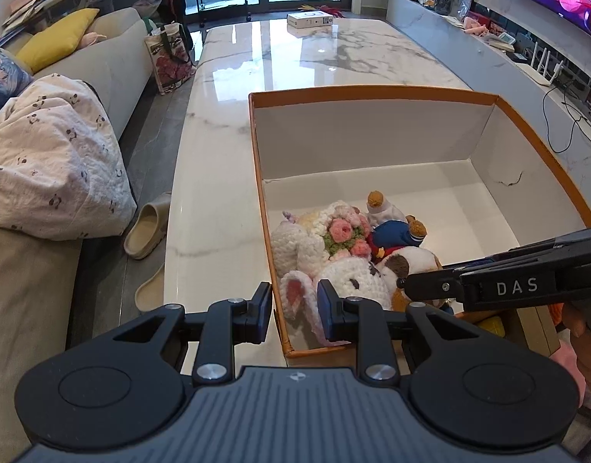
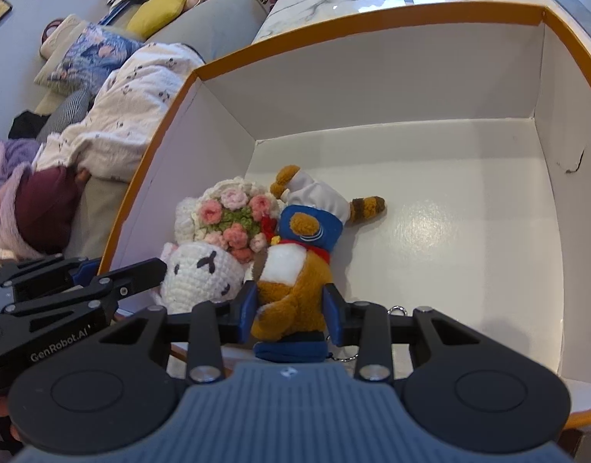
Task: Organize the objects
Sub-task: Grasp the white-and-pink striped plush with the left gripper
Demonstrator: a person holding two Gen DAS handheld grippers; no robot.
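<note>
We see an orange-edged cardboard box [image 1: 372,94] with white inner walls standing on a marble table [image 1: 226,123], and a small heap of soft toys lies in its near left corner. Our left hand-held gripper [image 1: 293,308] straddles the box's left wall: one pad sits outside the cardboard, the other inside, and between them are the wall and the pink-lined ear of a white crocheted bunny [image 1: 353,279]. The jaws are narrow, but we cannot tell whether the pads actually press on the wall or the ear. Behind the bunny's head rests a crocheted bouquet [image 2: 237,220] of pink flowers.

Our right hand-held gripper [image 2: 291,318] is clenched on a brown plush toy [image 2: 295,289] with a white bib, its blue pads pressing into the fur on both sides, low over the box floor. A second plush in a blue and white outfit [image 2: 314,212] lies just beyond it, touching the bouquet.
</note>
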